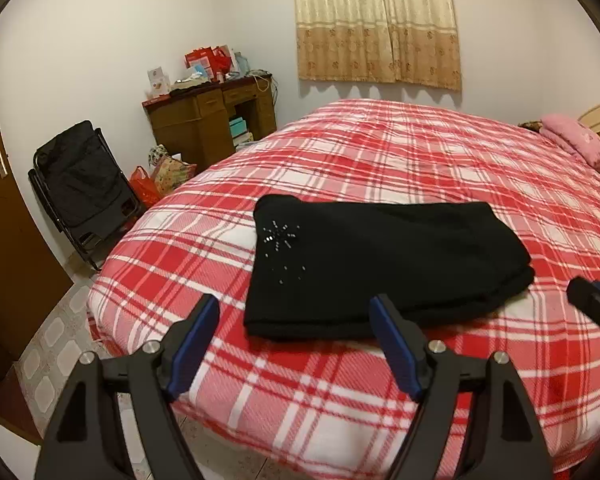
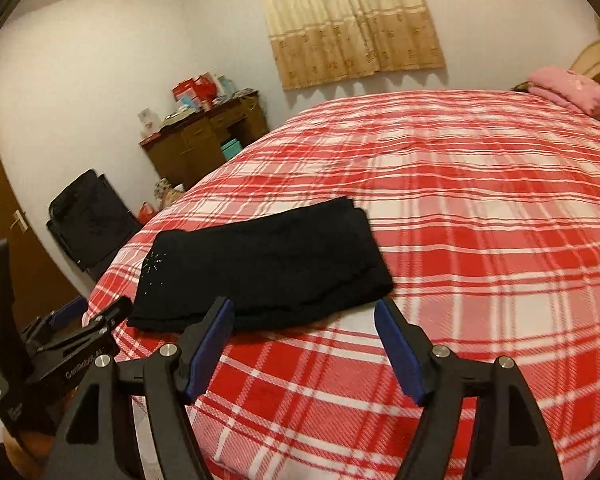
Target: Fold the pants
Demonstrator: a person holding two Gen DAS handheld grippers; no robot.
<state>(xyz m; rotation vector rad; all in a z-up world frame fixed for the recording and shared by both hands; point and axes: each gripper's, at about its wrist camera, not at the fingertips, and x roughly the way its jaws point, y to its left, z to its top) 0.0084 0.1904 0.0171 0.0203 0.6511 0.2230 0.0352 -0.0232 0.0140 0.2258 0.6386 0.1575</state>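
Black pants (image 1: 376, 264) lie folded into a compact rectangle near the front edge of the bed, with small silver studs at the left end. They also show in the right wrist view (image 2: 268, 264). My left gripper (image 1: 296, 308) is open and empty, held just in front of the pants' near edge. My right gripper (image 2: 304, 312) is open and empty, just in front of the pants' right end. The right gripper shows at the right edge of the left wrist view (image 1: 596, 304). The left gripper shows at the lower left of the right wrist view (image 2: 96, 320).
The bed (image 1: 420, 152) has a red and white plaid cover. Pink bedding (image 1: 580, 144) lies at the far right by the headboard. A cluttered wooden desk (image 1: 212, 120), a black folded chair (image 1: 84, 184) and bags stand by the left wall. A brown door (image 1: 0, 208) is at the left.
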